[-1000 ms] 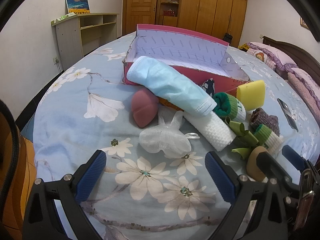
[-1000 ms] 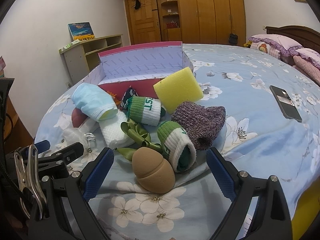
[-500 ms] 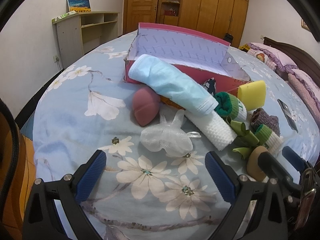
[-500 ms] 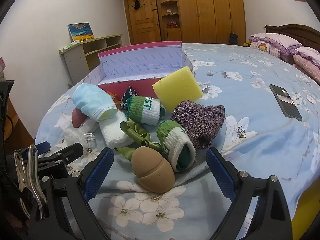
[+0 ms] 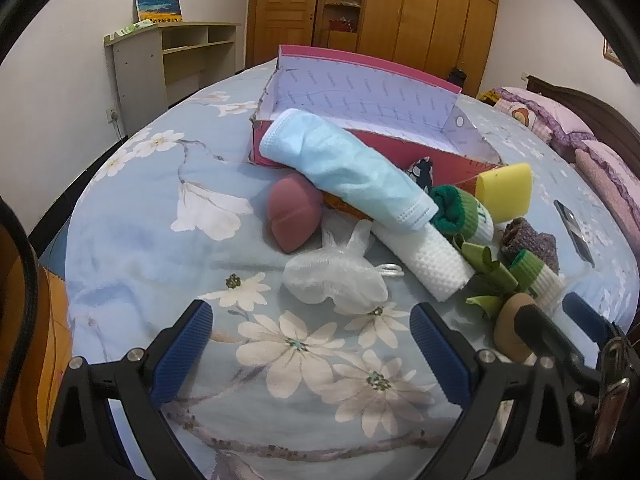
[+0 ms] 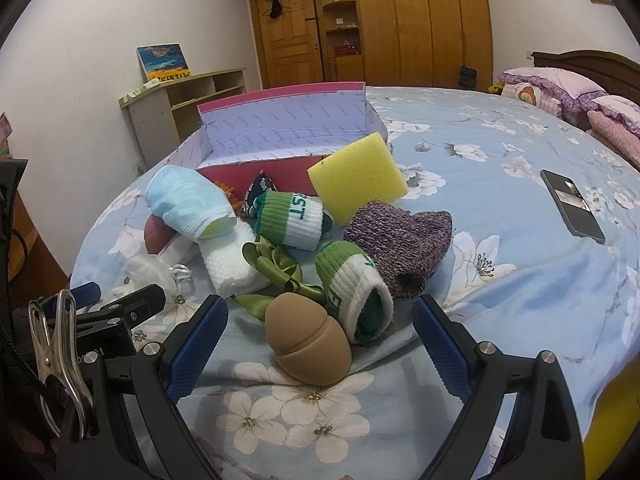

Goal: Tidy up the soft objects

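Phone (image 6: 572, 206) clearest from right wrist, pink sponge (image 5: 293, 216) from left.

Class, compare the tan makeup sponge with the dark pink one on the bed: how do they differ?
The tan makeup sponge lies nearest the right hand-held gripper, beside a green-and-white sock. The dark pink makeup sponge lies further left, partly tucked under the blue face mask. Both are egg-shaped with a groove.

On the bed (image 6: 520, 280) before me lies a heap of soft things. The box (image 6: 288, 128) stands behind it at 12 o'clock. The sponge (image 6: 356, 172) leans on the box. The phone (image 6: 572, 206) lies at 2 o'clock, well apart.
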